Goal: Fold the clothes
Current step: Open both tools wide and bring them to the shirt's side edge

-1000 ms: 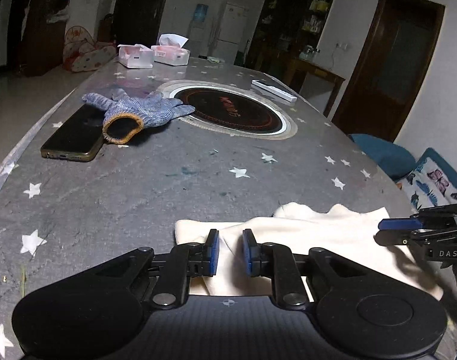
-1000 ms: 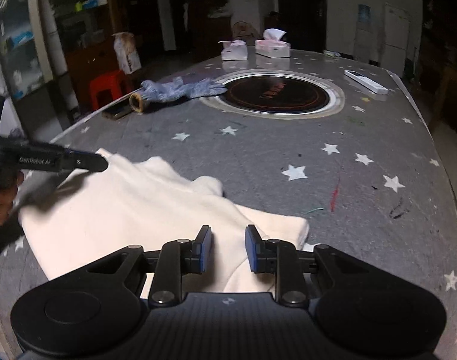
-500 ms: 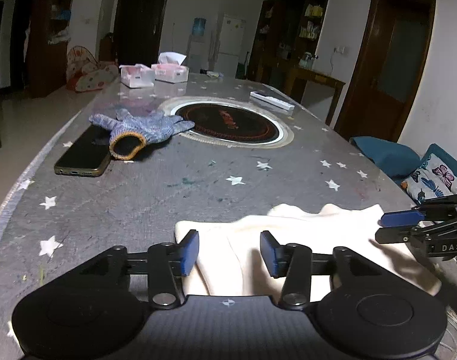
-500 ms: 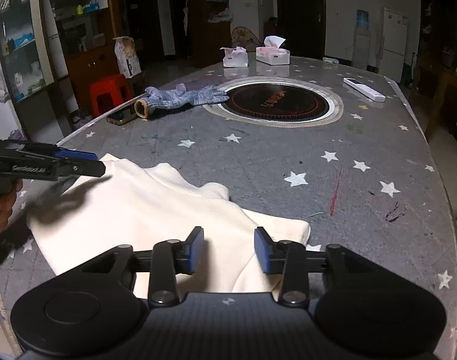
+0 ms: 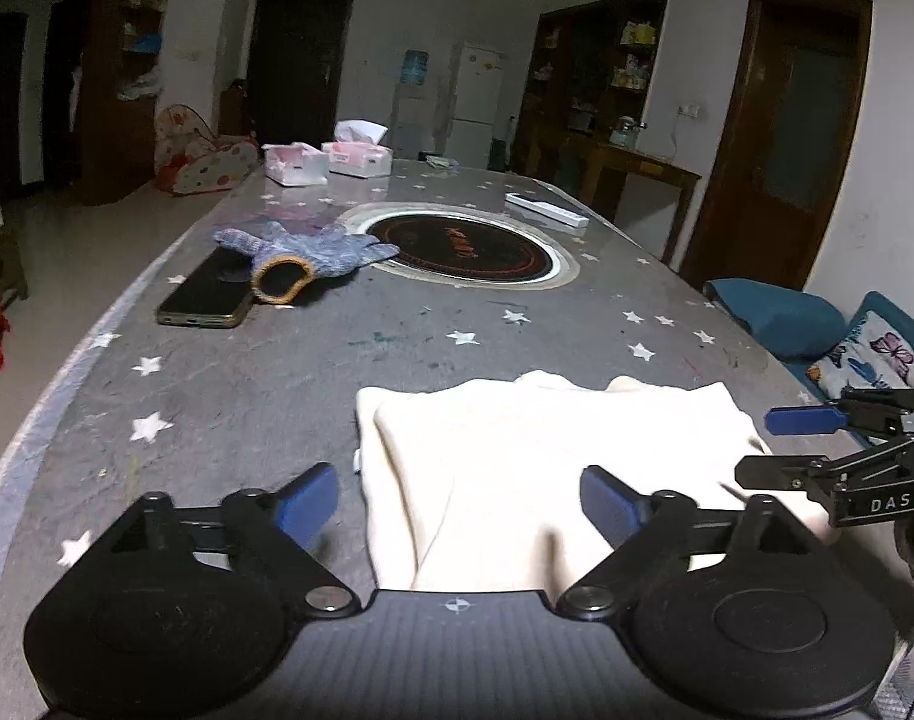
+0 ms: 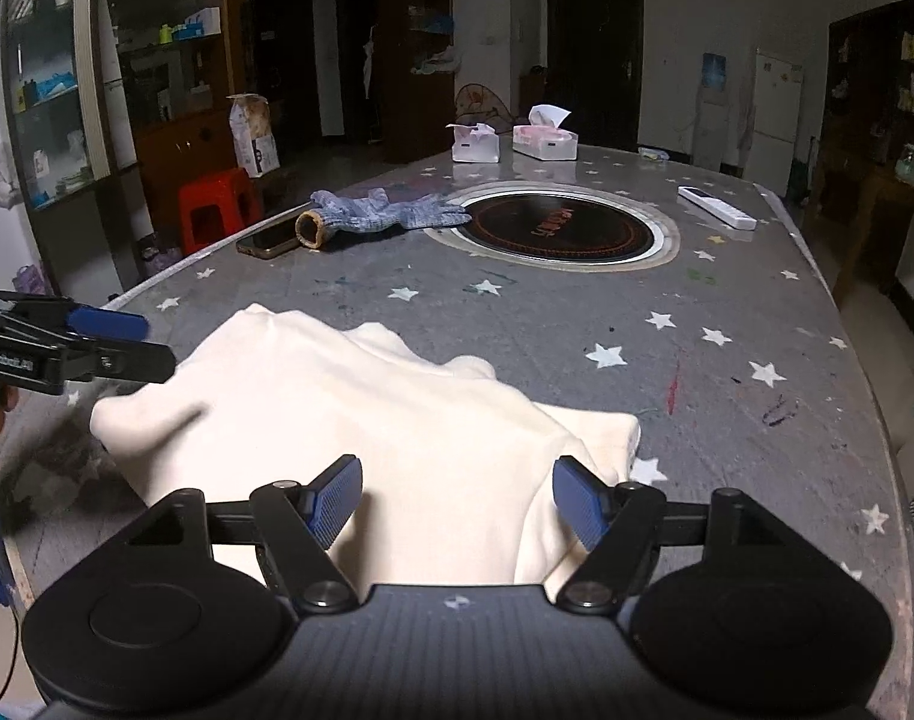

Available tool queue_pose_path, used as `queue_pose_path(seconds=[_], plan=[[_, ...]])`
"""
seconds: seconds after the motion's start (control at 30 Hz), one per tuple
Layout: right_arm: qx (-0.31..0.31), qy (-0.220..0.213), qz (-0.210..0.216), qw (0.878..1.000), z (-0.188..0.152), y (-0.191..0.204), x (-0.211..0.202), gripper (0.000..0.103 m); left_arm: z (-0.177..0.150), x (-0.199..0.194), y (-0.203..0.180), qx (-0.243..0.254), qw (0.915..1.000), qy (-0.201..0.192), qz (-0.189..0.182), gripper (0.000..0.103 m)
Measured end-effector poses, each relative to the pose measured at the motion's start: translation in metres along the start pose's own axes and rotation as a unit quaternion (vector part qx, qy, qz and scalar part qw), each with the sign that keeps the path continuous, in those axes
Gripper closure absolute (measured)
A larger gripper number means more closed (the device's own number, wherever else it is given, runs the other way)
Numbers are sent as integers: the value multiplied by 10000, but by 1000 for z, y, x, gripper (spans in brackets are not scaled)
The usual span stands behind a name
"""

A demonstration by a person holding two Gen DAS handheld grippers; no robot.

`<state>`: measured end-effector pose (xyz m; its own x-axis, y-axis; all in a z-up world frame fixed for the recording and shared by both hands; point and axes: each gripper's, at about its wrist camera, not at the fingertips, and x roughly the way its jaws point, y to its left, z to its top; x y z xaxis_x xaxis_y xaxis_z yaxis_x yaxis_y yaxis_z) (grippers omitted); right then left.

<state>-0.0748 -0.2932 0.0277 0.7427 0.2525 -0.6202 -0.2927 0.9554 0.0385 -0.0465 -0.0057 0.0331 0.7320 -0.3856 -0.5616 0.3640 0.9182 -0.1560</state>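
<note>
Grey star-patterned tabletop (image 5: 264, 396) carries a cream soft folded garment (image 5: 517, 450) at its near edge. Left gripper (image 5: 460, 501) and right gripper (image 6: 457, 501) are both opening, pads clear of cloth. Light and limp, it should be pinched at corners or hems.

The left gripper (image 5: 460, 501) is opening its jaws over the cream garment (image 5: 541, 456), pads clear of it. The right gripper (image 5: 775, 447) hangs at three o'clock; a glove (image 5: 312, 249) and phone (image 5: 207, 294) lie at eleven.
</note>
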Motion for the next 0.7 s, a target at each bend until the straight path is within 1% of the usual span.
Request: queue_pose_path(seconds=[0.03, 0.07, 0.17, 0.2, 0.23, 0.27, 0.33, 0.4, 0.7], plan=[[4, -15, -22, 10000, -2, 1, -1, 20, -2, -2, -1, 11, 10000, -11, 18, 9], [22, -37, -45, 10000, -4, 2, -3, 19, -3, -4, -2, 18, 10000, -12, 29, 6], [92, -110, -106, 9998, -7, 4, -6, 16, -7, -10, -4, 43, 10000, -33, 72, 2], [120, -139, -129, 9997, -9, 5, -8, 11, -8, -11, -4, 44, 9999, -32, 90, 1], [151, -170, -156, 9996, -10, 6, -9, 8, -9, -12, -4, 42, 9999, -35, 110, 0], [170, -201, -186, 9995, -11, 7, -11, 8, -9, -13, -5, 34, 9999, -40, 122, 0], [187, -262, -229, 9992, -12, 10, -13, 2, -11, -15, -5, 12, 9999, -36, 122, 0], [192, -317, -232, 9990, -13, 12, -16, 0, -13, -17, -6, 5, 9999, -24, 137, 0], [71, -471, -163, 9987, -20, 27, -27, 0, -19, -25, -9, -90, 9998, 33, 185, 0]])
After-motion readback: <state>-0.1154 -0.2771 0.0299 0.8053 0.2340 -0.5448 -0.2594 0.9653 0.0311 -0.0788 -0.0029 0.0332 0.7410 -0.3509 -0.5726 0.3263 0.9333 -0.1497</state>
